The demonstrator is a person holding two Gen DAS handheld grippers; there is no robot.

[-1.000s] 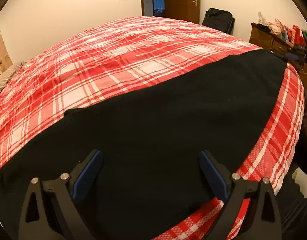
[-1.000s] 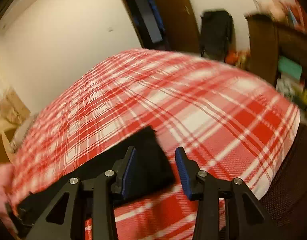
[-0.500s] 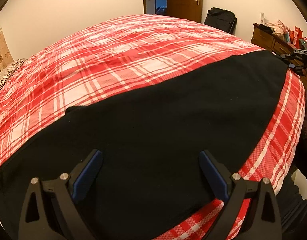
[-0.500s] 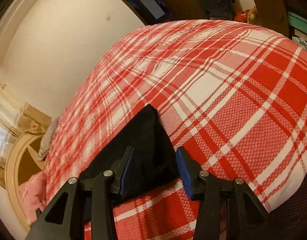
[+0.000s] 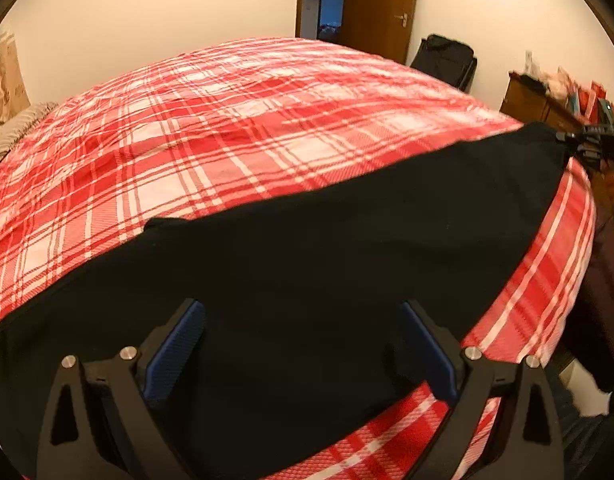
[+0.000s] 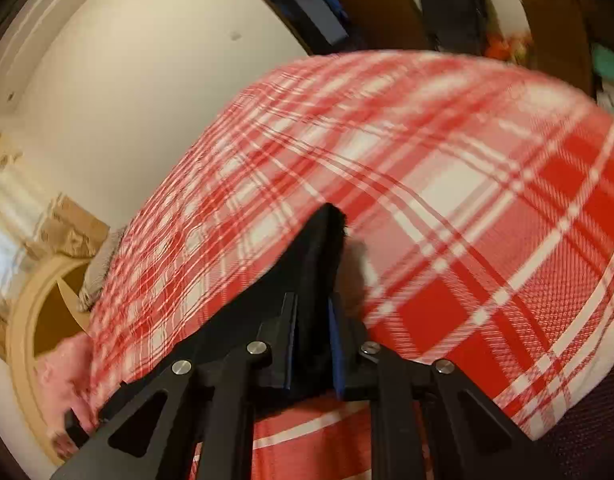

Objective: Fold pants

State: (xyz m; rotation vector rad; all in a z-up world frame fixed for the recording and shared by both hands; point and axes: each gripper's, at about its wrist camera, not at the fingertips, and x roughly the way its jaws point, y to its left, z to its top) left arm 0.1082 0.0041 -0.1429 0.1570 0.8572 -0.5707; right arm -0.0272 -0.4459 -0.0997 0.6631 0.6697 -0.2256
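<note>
Cream walls (image 5: pixel 147 20) — brown door (image 5: pixel 381 4), wooden dresser (image 5: pixel 535 100).

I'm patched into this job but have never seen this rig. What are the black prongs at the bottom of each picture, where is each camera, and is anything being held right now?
No robot arm here: a person carries a handheld two-finger gripper in each hand, and each has a fisheye camera looking forward along its fingers. The prongs are those fingers.

The left wrist view shows the left gripper wide open, above black pants spread on a bed with a red plaid bedspread. At that picture's far right edge you can see the right gripper at the pants' corner.

The right wrist view shows that right gripper closed on the corner of the pants, which bunches up between the blue pads. Only that corner is held.
</note>
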